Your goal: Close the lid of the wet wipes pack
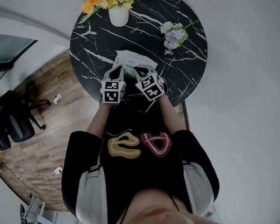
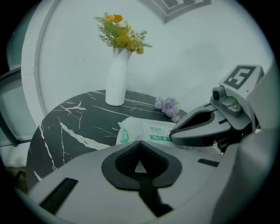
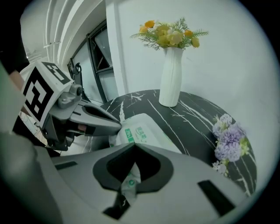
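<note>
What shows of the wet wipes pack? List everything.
The wet wipes pack is a soft white pouch of crinkly film with green print and a rectangular label flap on top, which looks flat. It lies flat on the black marbled table, near the person's edge. The left gripper, jaws together, is at its near left end, contact unclear. The right gripper seems shut on a crumpled bit of film at its near right end.
</note>
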{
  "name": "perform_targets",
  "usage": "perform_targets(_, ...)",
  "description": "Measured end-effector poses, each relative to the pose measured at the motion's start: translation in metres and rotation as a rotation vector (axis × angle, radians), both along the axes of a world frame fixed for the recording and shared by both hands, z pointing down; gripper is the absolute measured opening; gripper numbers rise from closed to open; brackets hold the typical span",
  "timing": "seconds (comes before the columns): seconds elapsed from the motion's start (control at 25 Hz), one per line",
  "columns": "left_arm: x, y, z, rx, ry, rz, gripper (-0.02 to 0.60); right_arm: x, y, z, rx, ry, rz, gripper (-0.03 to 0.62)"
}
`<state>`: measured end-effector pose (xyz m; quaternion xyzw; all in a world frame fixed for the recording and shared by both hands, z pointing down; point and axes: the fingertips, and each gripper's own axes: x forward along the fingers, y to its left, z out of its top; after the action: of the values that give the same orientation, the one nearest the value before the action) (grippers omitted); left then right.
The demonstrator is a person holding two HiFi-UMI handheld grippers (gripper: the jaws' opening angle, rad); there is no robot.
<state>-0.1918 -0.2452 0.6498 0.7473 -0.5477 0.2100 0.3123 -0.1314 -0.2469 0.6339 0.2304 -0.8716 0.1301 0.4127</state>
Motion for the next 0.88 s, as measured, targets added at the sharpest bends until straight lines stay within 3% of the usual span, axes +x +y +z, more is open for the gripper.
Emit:
perform_targets(0.52,0.0027,0.0003,0.0013,0.007,-0.019,0.079,0.017,-0.0037,0.0009,0.0065,-0.006,0.083,-0.024,0.011)
perform_targets(0.88,0.0023,-0.0011,0.0010,0.006,-0.007,0.083,0.017,-0.0060,-0.0003,0.0087,-0.022,0.143,-0.049,0.011)
